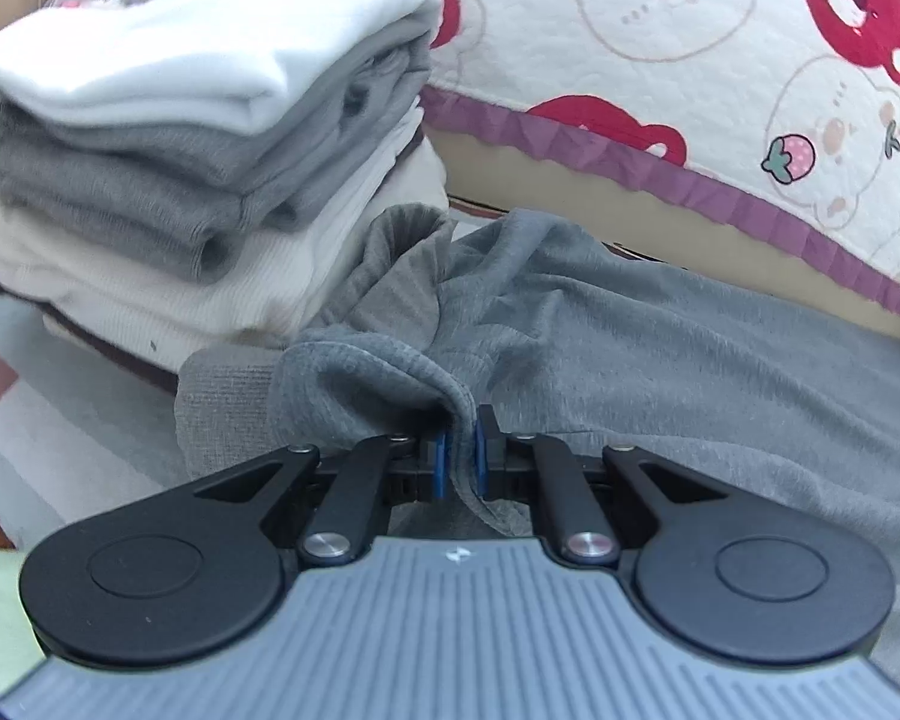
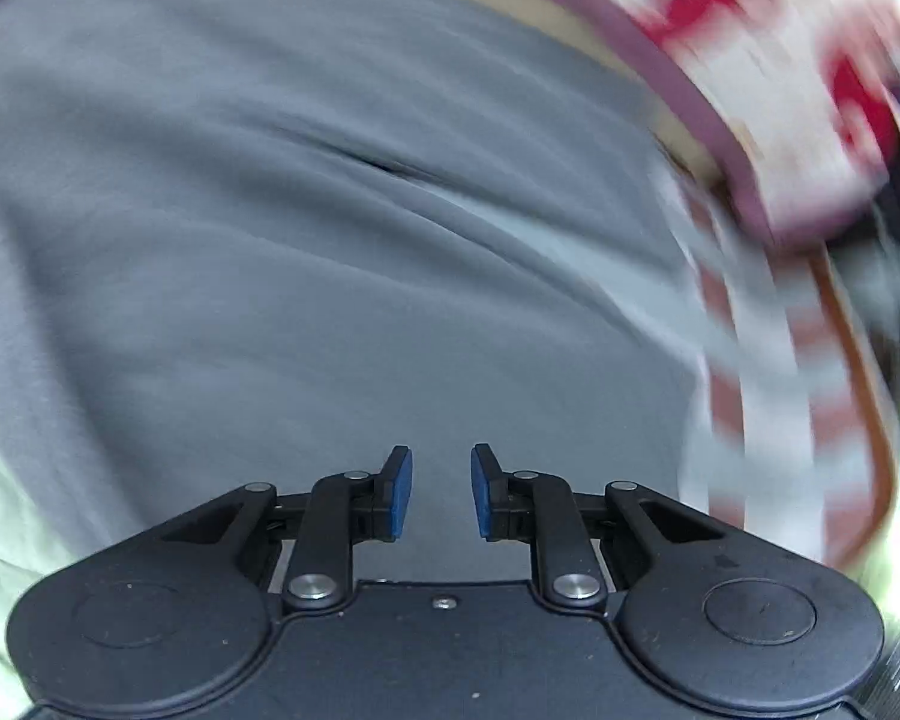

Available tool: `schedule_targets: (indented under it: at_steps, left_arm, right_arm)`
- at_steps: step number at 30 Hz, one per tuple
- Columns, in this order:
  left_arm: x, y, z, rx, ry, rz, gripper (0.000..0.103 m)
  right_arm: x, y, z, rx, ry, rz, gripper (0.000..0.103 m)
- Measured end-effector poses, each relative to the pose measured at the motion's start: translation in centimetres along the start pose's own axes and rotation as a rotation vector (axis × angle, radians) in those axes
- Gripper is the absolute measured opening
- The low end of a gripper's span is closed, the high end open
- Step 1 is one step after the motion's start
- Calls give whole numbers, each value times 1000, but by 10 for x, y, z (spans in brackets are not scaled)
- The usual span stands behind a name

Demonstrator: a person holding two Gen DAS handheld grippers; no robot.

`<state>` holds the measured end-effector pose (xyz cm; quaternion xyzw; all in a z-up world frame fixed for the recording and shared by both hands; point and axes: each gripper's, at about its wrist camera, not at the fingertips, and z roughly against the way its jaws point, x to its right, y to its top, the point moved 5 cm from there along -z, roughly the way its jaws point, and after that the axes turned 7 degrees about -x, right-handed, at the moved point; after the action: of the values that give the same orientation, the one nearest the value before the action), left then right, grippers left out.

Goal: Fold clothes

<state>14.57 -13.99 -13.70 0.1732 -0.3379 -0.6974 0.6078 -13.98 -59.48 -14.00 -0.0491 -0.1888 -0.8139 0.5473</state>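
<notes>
A grey garment (image 1: 600,336) lies spread over the surface in the left wrist view, with a bunched, folded-over corner near the camera. My left gripper (image 1: 462,462) is shut on a hem of that grey garment, the cloth pinched between its blue pads. In the right wrist view the same grey garment (image 2: 330,252) fills most of the frame, with soft creases across it. My right gripper (image 2: 442,492) hovers just over it, open, with nothing between its blue pads. That view is blurred by motion at the right.
A stack of folded clothes (image 1: 198,138), white, grey and cream, stands at the left, touching the grey garment's bunched corner. A bear-print quilt with a purple border (image 1: 660,60) rises behind. A red-and-white striped cloth (image 2: 768,360) shows at the right edge.
</notes>
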Motion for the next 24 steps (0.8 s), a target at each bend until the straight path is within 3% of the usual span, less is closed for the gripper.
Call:
schedule_targets:
  at_steps: [3, 4, 6, 8, 11, 14, 16, 19, 20, 21, 22, 24]
  left_arm:
    - [1, -1, -2, -6, 7, -6, 9]
    - [1, -2, -2, -8, 9, -8, 9]
    - [1, -3, -3, -12, 14, -13, 9]
    - [2, -4, -4, -16, 19, -17, 9]
    - [2, -5, -6, -22, 26, -23, 9]
    - [2, -7, -8, -29, 31, -27, 9]
    - [1, -10, -8, -41, 24, -14, 9]
    - [-2, -12, -11, -57, -2, 12, 9]
    - [-3, -12, -12, -61, -11, 21, 9]
    - [-3, -12, -12, -63, -18, 28, 9]
    - [-4, -12, -13, -66, -24, 34, 9]
    - [-6, -13, -15, -70, -37, 48, 9]
  right_arm:
    - [57, -33, 6, -85, 178, -351, 46]
    - [68, -48, 6, -115, 229, -459, 54]
    - [72, -78, 4, -188, 250, -609, 67]
    - [73, -106, -1, -243, 270, -732, 66]
    - [81, -142, -17, -223, 391, -1035, 64]
    - [96, -188, -40, -211, 535, -1479, 63]
    - [96, -197, -47, -200, 572, -1545, 62]
    - [95, -194, -50, -104, 525, -1525, 60]
    - [96, -193, -48, -45, 509, -1532, 53]
    - [95, -190, -46, 11, 488, -1514, 16]
    - [94, -184, -43, 39, 464, -1477, 6]
    - [90, -168, -29, 101, 409, -1374, 6]
